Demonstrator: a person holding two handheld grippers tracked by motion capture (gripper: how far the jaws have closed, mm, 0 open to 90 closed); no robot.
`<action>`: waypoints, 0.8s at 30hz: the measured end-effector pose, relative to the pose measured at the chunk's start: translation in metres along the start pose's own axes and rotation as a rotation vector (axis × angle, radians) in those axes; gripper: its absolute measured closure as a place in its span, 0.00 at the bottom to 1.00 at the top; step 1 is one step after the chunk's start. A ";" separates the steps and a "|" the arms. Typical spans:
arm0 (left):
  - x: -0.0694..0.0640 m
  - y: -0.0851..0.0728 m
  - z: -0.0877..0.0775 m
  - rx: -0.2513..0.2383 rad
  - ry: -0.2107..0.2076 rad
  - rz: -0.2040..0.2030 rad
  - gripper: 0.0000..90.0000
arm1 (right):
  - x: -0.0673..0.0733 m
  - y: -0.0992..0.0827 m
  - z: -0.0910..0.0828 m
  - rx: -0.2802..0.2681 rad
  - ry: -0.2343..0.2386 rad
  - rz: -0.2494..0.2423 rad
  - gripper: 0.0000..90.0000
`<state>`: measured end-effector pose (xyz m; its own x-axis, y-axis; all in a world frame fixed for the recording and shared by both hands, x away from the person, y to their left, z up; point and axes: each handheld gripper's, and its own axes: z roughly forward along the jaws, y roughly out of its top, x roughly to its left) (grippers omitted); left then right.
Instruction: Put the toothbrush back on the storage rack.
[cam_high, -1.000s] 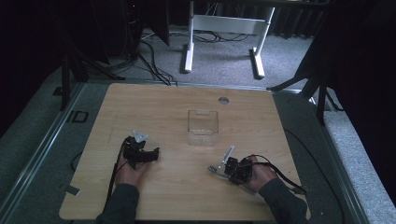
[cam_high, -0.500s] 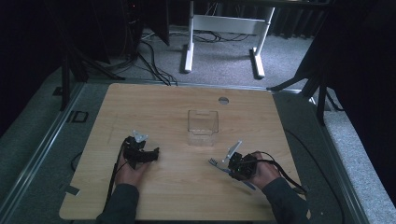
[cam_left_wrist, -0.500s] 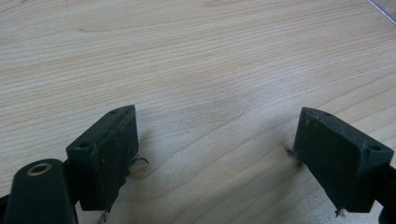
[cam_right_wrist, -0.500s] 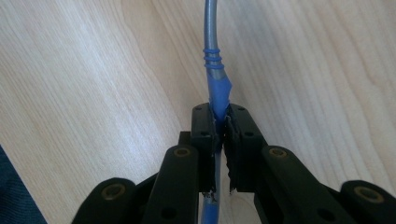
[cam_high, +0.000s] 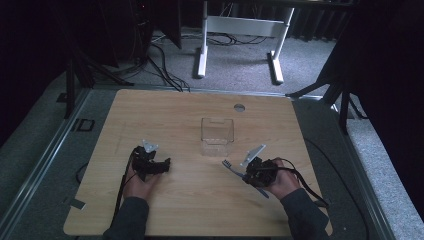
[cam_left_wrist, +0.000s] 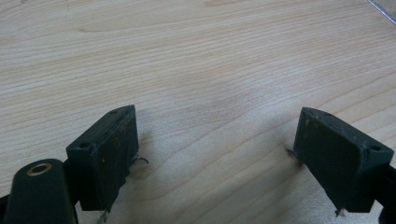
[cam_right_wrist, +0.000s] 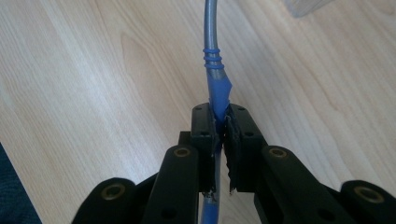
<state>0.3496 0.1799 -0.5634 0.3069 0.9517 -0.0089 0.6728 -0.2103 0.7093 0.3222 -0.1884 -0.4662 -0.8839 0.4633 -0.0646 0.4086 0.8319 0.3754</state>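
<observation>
A fork (cam_high: 231, 166) with a blue handle and a metal neck (cam_right_wrist: 212, 56) is held just above the wooden table (cam_high: 190, 200). My right gripper (cam_high: 245, 175) is shut on its blue handle, which is pinched between the two pads in the right gripper view (cam_right_wrist: 223, 116). The tines point left, toward the table's middle. At the left, my left gripper (cam_high: 164, 165) rests low over the table. Its jaws stand wide apart with only bare wood between them (cam_left_wrist: 217, 135).
A clear, empty, square plastic container (cam_high: 217, 136) stands at the table's middle, just beyond the fork's tines. A round cable hole (cam_high: 239, 107) lies near the far edge. White desk legs (cam_high: 202, 45) and cables stand on the carpet behind the table.
My right gripper has lifted a little with the fork in it. The left gripper has kept still.
</observation>
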 end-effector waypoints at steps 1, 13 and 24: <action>0.000 0.000 0.000 0.000 0.000 0.000 0.16 | 0.000 0.000 -0.001 -0.006 -0.002 0.000 0.91; 0.000 0.000 0.000 0.001 0.000 0.000 0.16 | -0.004 0.000 -0.012 -0.101 -0.012 0.035 0.91; 0.000 0.000 0.000 0.000 0.000 0.000 0.16 | -0.006 -0.001 -0.021 -0.179 -0.029 0.062 0.91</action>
<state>0.3496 0.1799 -0.5634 0.3067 0.9518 -0.0089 0.6728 -0.2102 0.7094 0.3223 -0.1978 -0.4469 -0.8501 0.5230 -0.0623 0.4128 0.7350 0.5379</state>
